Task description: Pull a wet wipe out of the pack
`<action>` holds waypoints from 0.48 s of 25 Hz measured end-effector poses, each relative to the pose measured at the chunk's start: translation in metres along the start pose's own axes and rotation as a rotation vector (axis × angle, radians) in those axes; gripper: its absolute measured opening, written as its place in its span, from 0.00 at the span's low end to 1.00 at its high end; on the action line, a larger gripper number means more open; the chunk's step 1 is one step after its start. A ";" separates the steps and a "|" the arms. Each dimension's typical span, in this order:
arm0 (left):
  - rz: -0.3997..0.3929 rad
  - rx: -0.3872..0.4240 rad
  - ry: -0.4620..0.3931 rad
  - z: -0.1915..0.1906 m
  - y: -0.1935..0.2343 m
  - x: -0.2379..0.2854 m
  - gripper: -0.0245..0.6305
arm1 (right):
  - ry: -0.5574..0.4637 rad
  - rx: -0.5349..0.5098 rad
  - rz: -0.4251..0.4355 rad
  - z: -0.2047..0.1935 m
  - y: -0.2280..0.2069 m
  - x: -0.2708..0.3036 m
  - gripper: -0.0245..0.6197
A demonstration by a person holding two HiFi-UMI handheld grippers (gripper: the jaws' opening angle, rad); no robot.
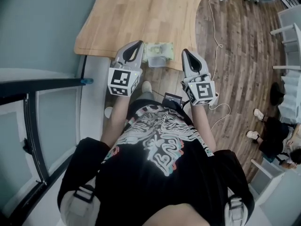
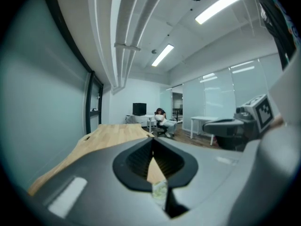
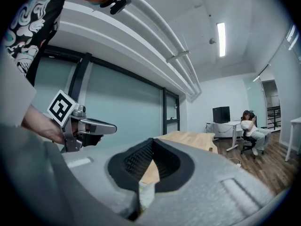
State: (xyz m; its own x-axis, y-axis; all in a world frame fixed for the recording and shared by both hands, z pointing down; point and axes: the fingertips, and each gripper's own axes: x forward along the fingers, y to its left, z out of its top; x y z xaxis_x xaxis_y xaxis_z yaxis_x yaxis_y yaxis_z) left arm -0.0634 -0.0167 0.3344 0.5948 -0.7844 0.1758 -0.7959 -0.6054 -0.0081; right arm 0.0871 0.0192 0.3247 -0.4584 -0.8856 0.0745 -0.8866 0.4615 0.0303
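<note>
Left claw (image 1: 139, 43) is closed tip to tip with nothing in it. Right claw (image 1: 185, 51) is the same, tips pinched together and empty. Both hang over the near edge of the tabletop (image 1: 141, 13). The wipe pack (image 1: 158, 53) lies flat on the wood right at that edge, between the two claws and touching neither. In each gripper view I only get a pale sliver of it through the gap behind the closed tips.

The tabletop is light butcher-block wood with a curvy edge. To its right is dark plank floor (image 1: 235, 55), and a thin white cable (image 1: 214, 27) snakes across it. On the left there's a pale teal wall (image 1: 42, 22) and a black-framed glass partition (image 1: 51, 121).

Further out, the left gripper view shows strip lights (image 2: 162, 54) and pipes (image 2: 123, 41) along the ceiling. There's also a dark monitor (image 2: 139, 108) on a white desk at the far end, with a person (image 2: 162, 121) sitting in a chair beside it. Another seated person (image 1: 273, 135) shows at the right edge of the head view.

As for writing, I only see the black-and-white square markers on the left cube (image 1: 123, 81) and the right cube (image 1: 202, 92). The pack's print is too small to read.
</note>
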 end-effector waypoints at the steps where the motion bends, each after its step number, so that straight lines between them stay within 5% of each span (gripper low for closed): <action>1: -0.001 -0.003 0.001 0.000 0.006 0.005 0.02 | 0.003 -0.004 -0.002 0.000 -0.002 0.007 0.04; 12: -0.035 -0.017 0.047 -0.013 0.051 0.041 0.02 | 0.045 0.009 -0.010 -0.008 -0.005 0.068 0.04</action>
State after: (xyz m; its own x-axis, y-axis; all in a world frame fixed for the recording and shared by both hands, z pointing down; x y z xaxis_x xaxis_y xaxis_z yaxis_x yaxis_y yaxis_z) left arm -0.0813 -0.0784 0.3540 0.6170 -0.7550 0.2220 -0.7764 -0.6300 0.0151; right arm 0.0602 -0.0431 0.3378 -0.4464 -0.8869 0.1192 -0.8918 0.4519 0.0224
